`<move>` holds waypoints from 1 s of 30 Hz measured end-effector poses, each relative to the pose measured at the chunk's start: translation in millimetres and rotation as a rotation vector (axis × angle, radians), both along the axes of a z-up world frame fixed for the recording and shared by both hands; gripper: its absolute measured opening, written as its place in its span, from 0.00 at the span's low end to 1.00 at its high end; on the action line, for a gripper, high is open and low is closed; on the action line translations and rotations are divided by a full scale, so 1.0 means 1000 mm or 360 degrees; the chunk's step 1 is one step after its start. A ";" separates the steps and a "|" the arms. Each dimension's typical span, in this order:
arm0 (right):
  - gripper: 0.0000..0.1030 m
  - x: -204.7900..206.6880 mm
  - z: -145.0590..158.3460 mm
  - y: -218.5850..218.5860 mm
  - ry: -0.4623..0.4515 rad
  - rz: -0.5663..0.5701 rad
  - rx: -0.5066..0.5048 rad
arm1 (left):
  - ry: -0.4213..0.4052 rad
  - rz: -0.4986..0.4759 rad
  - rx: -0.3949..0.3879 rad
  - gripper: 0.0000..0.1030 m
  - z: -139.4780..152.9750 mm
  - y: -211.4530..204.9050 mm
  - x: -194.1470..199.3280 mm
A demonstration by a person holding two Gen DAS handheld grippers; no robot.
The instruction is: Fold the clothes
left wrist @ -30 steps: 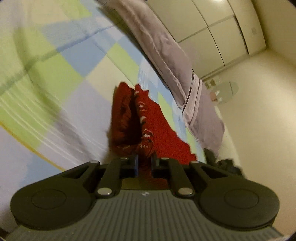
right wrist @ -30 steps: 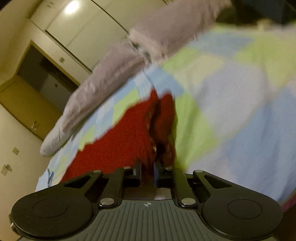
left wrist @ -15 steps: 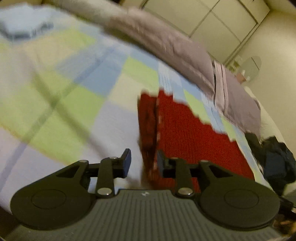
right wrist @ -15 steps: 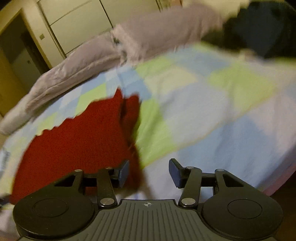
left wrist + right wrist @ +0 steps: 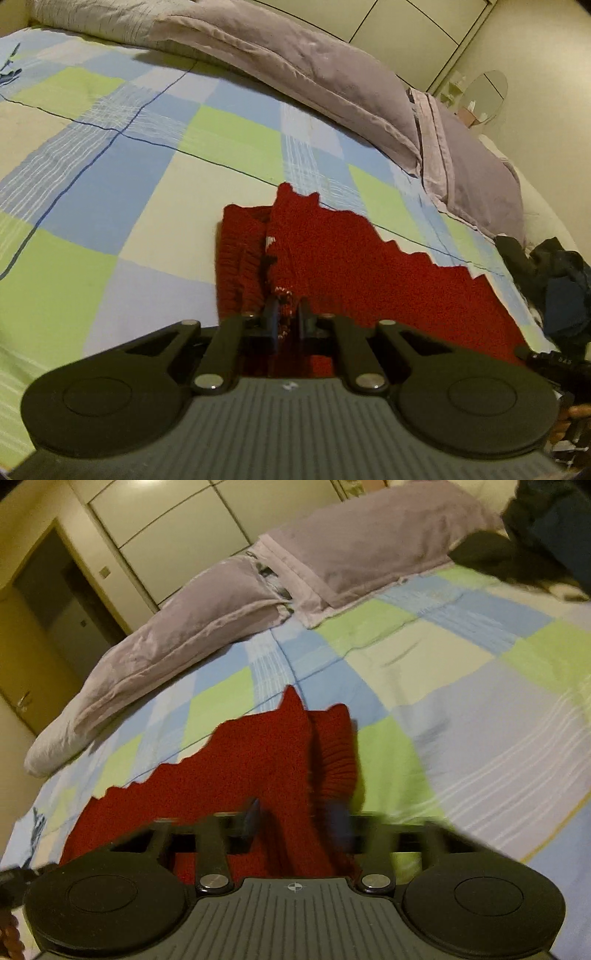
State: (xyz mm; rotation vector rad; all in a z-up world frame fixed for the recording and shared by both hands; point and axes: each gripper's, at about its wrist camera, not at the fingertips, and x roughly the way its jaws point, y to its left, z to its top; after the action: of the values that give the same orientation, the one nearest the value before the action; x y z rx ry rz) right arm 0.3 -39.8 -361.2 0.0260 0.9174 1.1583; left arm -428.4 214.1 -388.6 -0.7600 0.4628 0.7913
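Observation:
A red knit sweater [image 5: 369, 266] lies spread on a checked bedspread [image 5: 110, 166], one side folded over with a ribbed sleeve along the fold. My left gripper [image 5: 288, 321] sits at the sweater's near edge. Its jaws are closing, and the pads pinch a bit of red and white knit. In the right wrist view the same sweater [image 5: 240, 760] has its folded sleeve on the right. My right gripper [image 5: 295, 819] is blurred. Its jaws are closing but still stand apart, with the folded red cloth between them.
Two lilac pillows [image 5: 295, 66] lie along the far side of the bed, also in the right wrist view [image 5: 369, 542]. A heap of dark clothes [image 5: 554, 280] sits at the bed's end [image 5: 546, 517]. Wardrobe doors [image 5: 184, 528] stand behind.
Both grippers let go of the sweater's raised folds, opened, and shifted to its near edge. The left has closed on the knit again. The right is narrowing around the fold. The sweater now lies flat.

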 end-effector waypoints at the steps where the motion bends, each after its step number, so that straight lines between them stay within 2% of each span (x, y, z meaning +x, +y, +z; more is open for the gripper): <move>1: 0.09 0.003 -0.002 0.001 -0.0001 0.0002 0.0007 | -0.0002 0.0014 0.0033 0.06 -0.001 -0.001 -0.002; 3: 0.08 0.007 -0.004 -0.004 -0.0020 0.0000 0.0027 | 0.0009 0.0071 0.0077 0.07 -0.007 -0.001 -0.013; 6: 0.09 0.014 -0.016 -0.006 0.0045 -0.0051 0.0011 | -0.0103 0.0130 -0.0089 0.13 -0.028 0.007 -0.030; 7: 0.09 0.014 -0.018 -0.006 0.0058 -0.0059 0.0013 | -0.0093 0.0118 -0.0087 0.18 -0.026 0.007 -0.030; 8: 0.14 0.014 -0.017 -0.005 0.0058 -0.0053 0.0007 | -0.0079 0.0108 -0.0086 0.24 -0.023 0.008 -0.029; 9: 0.30 0.013 -0.012 -0.003 0.0034 -0.0029 -0.0015 | -0.0056 0.0104 -0.0087 0.30 -0.018 0.011 -0.027; 11: 0.54 0.013 -0.003 -0.001 -0.0008 -0.0011 -0.0053 | -0.0088 0.0096 -0.0073 0.32 -0.007 0.018 -0.025; 14: 0.54 0.024 0.010 0.005 -0.0025 -0.0030 0.0031 | -0.0147 0.0104 -0.0039 0.39 0.005 0.038 -0.013; 17: 0.54 0.039 0.012 0.026 0.0008 -0.0007 0.0078 | -0.0113 0.0081 -0.0013 0.39 0.008 0.058 0.009; 20: 0.53 0.047 0.005 0.060 -0.0007 0.0059 0.0033 | -0.0027 0.0063 -0.0021 0.39 0.000 0.074 0.034; 21: 0.53 0.049 0.001 0.070 -0.0016 0.0078 0.0011 | -0.0011 0.0050 -0.0027 0.35 -0.004 0.078 0.041; 22: 0.53 0.051 -0.004 0.080 -0.0024 0.0096 -0.0012 | 0.0004 0.0026 -0.0036 0.19 -0.008 0.081 0.047; 23: 0.44 0.053 -0.009 0.088 -0.0025 0.0115 -0.0035 | 0.0019 0.0010 -0.0037 0.03 -0.011 0.083 0.050; 24: 0.01 0.054 -0.013 0.093 -0.0030 0.0135 -0.0050 | 0.0025 0.0016 -0.0025 0.05 -0.012 0.083 0.051; 27: 0.02 0.054 -0.016 0.097 -0.0123 0.0160 -0.0056 | 0.0003 0.0057 0.0080 0.05 -0.009 0.082 0.046; 29: 0.02 0.057 -0.010 0.089 -0.0224 0.0080 -0.0007 | 0.0033 0.0067 0.0045 0.05 -0.016 0.087 0.046; 30: 0.02 0.060 -0.010 0.086 -0.0215 0.0044 0.0011 | 0.0049 0.0072 0.0028 0.05 -0.019 0.090 0.046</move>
State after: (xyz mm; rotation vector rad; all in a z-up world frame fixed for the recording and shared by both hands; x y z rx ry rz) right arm 60.3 46.1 -370.7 -0.0588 0.7966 1.1747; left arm -382.5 303.9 -407.5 -0.7449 0.4670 0.8491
